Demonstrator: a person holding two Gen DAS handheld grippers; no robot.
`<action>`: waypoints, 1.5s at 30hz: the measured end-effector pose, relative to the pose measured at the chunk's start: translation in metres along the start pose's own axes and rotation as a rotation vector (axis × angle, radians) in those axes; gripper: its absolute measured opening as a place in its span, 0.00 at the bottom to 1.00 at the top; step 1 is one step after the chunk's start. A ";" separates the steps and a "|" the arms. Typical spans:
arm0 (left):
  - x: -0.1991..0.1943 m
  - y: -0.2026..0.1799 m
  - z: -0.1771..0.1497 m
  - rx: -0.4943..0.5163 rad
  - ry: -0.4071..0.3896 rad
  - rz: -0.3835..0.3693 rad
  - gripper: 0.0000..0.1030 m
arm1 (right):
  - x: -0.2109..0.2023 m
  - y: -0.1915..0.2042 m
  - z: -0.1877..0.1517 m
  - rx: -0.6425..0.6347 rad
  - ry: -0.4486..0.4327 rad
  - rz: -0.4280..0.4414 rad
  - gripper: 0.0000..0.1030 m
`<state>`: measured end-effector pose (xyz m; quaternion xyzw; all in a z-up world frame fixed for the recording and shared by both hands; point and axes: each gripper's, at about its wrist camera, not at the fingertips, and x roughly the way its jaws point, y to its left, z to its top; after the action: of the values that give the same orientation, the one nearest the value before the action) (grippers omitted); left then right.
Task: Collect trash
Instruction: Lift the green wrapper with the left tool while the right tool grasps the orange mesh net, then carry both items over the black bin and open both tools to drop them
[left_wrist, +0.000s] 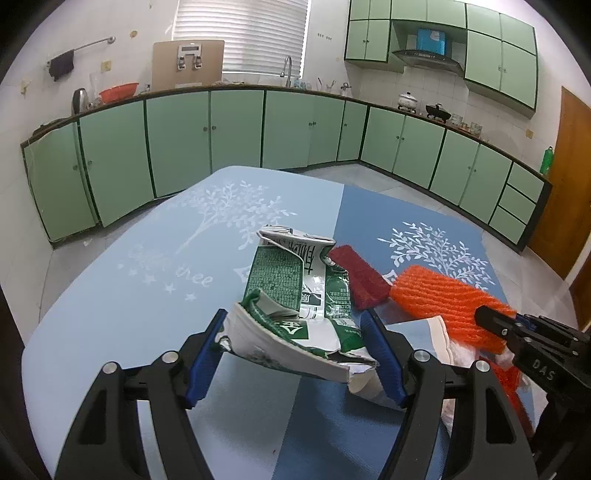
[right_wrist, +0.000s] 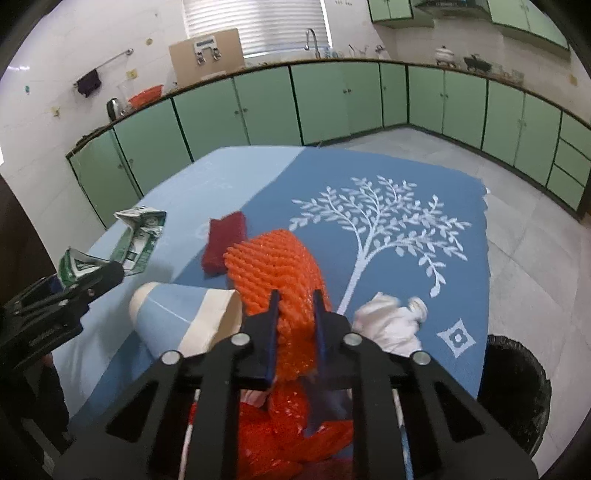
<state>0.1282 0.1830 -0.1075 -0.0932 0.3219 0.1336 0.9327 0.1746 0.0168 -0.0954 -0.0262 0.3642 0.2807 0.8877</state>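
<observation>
A crumpled green-and-white carton sits between the blue pads of my left gripper, which is shut on its near end. The carton's far end reaches out over the blue tablecloth. My right gripper is shut on an orange foam net, pinching a fold of it between narrow jaws. In the left wrist view the right gripper comes in from the right onto the orange net. In the right wrist view, the left gripper and the carton are at the far left.
A dark red sponge-like block lies behind the net. A paper cup lies on its side left of my right gripper, and crumpled white tissue to its right. A black bin stands on the floor by the table's right edge.
</observation>
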 end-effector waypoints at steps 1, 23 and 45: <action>-0.002 0.000 0.001 -0.001 -0.003 -0.001 0.69 | -0.003 0.000 0.001 0.001 -0.010 0.004 0.12; -0.054 -0.062 0.032 0.078 -0.119 -0.138 0.69 | -0.106 -0.030 0.024 0.080 -0.248 -0.046 0.11; -0.055 -0.224 0.004 0.262 -0.080 -0.454 0.69 | -0.193 -0.155 -0.054 0.239 -0.270 -0.333 0.11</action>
<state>0.1578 -0.0383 -0.0501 -0.0359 0.2701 -0.1183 0.9549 0.1091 -0.2193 -0.0315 0.0572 0.2636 0.0864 0.9591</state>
